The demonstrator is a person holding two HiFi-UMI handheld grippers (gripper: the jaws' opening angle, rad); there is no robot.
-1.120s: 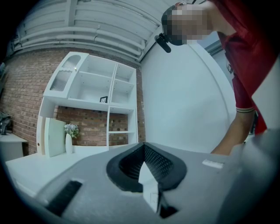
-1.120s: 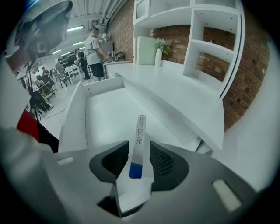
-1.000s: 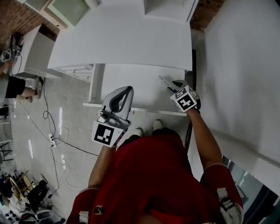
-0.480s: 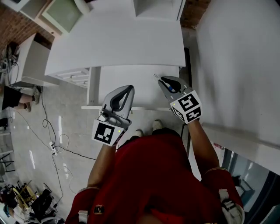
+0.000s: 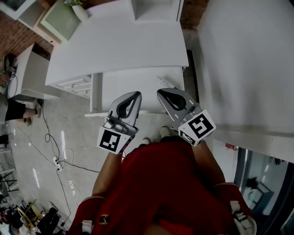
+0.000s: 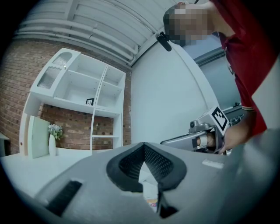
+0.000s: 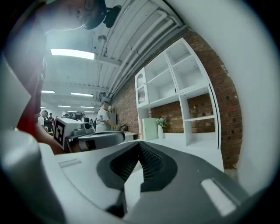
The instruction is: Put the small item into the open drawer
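Note:
The open white drawer (image 5: 133, 87) sticks out from under the white desk (image 5: 119, 41). A small thin pen-like item (image 5: 166, 82) lies in the drawer's far right corner. My right gripper (image 5: 161, 93) (image 7: 140, 143) hovers over the drawer's near right edge, shut with nothing between its pads and clear of the item. My left gripper (image 5: 136, 94) (image 6: 143, 145) hangs beside it over the drawer's front rim, also shut and empty. Both point away from me, roughly level. Each shows in the other's view: the right gripper (image 6: 205, 135) and the left gripper (image 7: 87, 135).
A white wall (image 5: 248, 59) runs close along the right. A white shelf unit (image 6: 78, 92) and a vase with flowers (image 5: 76, 8) stand at the desk's back. Another drawer front (image 5: 76, 82) is at the left. Cables (image 5: 59, 151) trail on the floor.
My right gripper has pulled back from the item toward the drawer's front and its jaws have shut empty. The item stays in the drawer. The left gripper has hardly moved.

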